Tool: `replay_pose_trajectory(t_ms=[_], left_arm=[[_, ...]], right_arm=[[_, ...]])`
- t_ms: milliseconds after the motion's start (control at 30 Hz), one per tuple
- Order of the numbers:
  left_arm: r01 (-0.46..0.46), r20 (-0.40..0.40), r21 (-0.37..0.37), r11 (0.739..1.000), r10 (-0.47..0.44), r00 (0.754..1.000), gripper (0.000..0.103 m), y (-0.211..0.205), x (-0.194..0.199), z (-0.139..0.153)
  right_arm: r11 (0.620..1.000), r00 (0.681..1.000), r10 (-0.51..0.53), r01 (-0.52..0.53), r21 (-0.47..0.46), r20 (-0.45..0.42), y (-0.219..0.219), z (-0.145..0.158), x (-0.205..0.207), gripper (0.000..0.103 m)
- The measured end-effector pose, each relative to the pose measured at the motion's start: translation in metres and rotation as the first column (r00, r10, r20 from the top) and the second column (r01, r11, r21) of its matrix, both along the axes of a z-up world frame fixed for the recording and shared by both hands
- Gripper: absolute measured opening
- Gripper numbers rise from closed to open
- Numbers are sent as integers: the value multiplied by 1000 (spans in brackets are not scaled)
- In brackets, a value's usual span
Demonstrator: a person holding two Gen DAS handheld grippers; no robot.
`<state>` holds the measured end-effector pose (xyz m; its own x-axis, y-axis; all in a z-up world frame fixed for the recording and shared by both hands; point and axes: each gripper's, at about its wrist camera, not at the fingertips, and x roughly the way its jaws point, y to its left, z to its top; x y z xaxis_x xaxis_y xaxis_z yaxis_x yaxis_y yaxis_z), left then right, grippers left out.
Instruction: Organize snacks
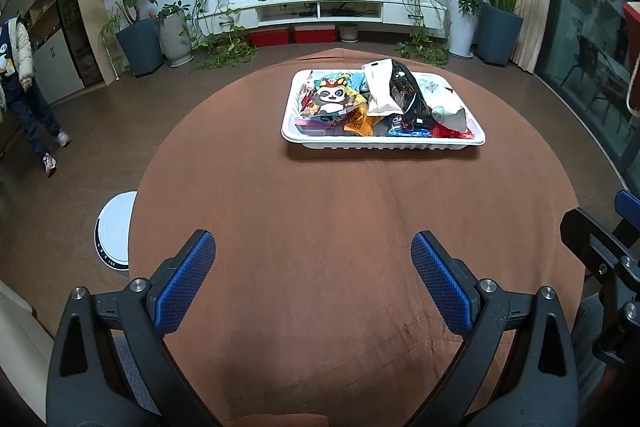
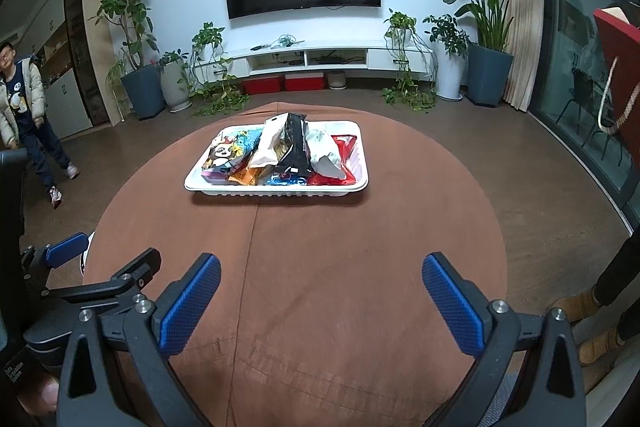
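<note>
Fingers of both the left gripper [image 1: 313, 277] and right gripper [image 2: 321, 301] spread empty; tall packets [image 1: 390, 89] (loosely heaped) could topple from the white tray [image 1: 384, 143] if nudged.

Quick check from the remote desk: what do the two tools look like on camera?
Left tool and right tool match: black angular plastic frames with triangular cutouts, silver round screws, and flat blue pads textured in a fine diamond grid. No cables or sleeves show.
</note>
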<state>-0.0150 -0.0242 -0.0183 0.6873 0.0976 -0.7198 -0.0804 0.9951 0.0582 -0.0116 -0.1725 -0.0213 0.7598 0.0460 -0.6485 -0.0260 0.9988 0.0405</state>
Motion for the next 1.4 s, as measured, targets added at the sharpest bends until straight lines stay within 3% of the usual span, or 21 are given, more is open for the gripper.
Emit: replay_pose_trajectory(t_ms=[1400], left_arm=[[-8, -2, 1, 1000, 8, 1000, 100, 3, -2, -7]], right_arm=[[1000, 1000, -2, 2, -8, -26, -1, -6, -1, 103]])
